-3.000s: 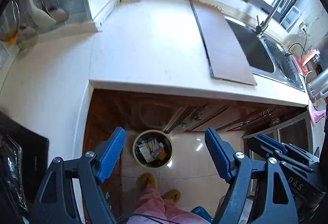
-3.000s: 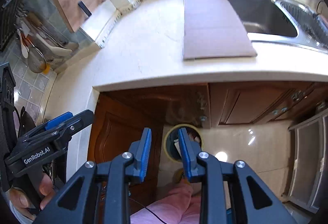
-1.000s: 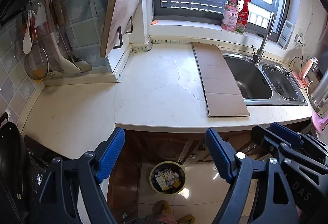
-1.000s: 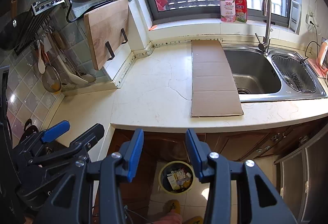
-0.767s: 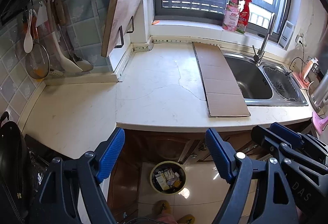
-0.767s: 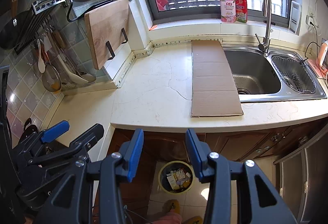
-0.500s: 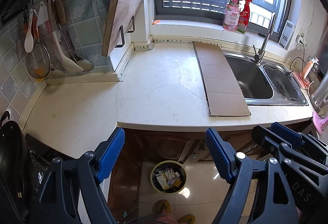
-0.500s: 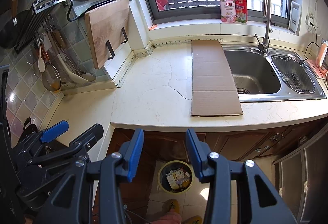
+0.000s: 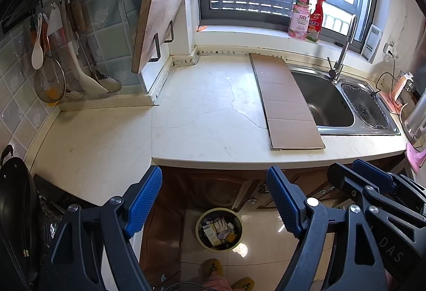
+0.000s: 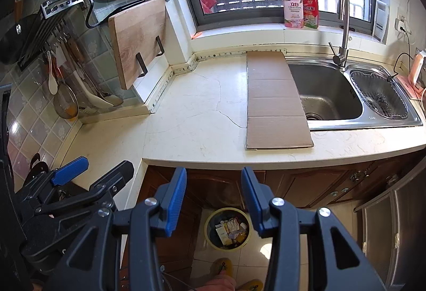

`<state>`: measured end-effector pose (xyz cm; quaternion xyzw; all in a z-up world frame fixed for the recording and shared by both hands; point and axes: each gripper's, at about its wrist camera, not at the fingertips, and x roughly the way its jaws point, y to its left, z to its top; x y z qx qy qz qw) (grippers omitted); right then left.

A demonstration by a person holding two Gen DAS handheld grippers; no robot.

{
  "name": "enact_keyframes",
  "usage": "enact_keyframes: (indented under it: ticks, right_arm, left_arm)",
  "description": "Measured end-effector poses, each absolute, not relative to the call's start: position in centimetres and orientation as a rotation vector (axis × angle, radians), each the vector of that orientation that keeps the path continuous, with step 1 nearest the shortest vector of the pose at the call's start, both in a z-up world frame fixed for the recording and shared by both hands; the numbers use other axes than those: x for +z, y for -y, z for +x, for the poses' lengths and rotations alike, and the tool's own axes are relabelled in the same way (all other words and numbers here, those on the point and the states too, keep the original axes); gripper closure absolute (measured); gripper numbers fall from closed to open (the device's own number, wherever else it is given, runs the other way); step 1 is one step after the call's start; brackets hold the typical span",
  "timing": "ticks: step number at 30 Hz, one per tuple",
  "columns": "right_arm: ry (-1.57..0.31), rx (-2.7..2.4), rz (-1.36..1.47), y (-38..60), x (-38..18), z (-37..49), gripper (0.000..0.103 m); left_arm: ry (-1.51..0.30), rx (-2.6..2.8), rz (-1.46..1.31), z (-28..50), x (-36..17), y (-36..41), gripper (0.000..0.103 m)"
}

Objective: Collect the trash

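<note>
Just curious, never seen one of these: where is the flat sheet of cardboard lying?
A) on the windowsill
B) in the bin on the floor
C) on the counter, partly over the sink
C: the cardboard sheet lies flat on the counter, its right edge overlapping the sink.

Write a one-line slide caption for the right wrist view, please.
Both grippers, left and right, open and empty above the trash bin; flat cardboard lies beside the sink.

The right hand-held gripper [image 10: 214, 200] hangs with jaws apart, empty, over the floor bin [image 10: 227, 228] (paper scraps inside) — flat cardboard [image 10: 275, 102] lies on the counter [image 10: 191, 115], overlapping the sink [image 10: 330, 94].
</note>
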<state>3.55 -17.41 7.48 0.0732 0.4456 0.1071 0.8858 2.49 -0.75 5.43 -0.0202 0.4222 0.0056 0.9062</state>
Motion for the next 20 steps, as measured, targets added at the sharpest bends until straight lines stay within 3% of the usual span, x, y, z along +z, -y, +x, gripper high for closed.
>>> enact_keyframes:
  ticks: [20]
  right_arm:
    - [-0.931, 0.220, 0.159, 18.0, 7.3, 2.4, 0.059]
  left_arm:
    - [-0.871, 0.003, -0.016, 1.7, 5.1, 0.7, 0.024]
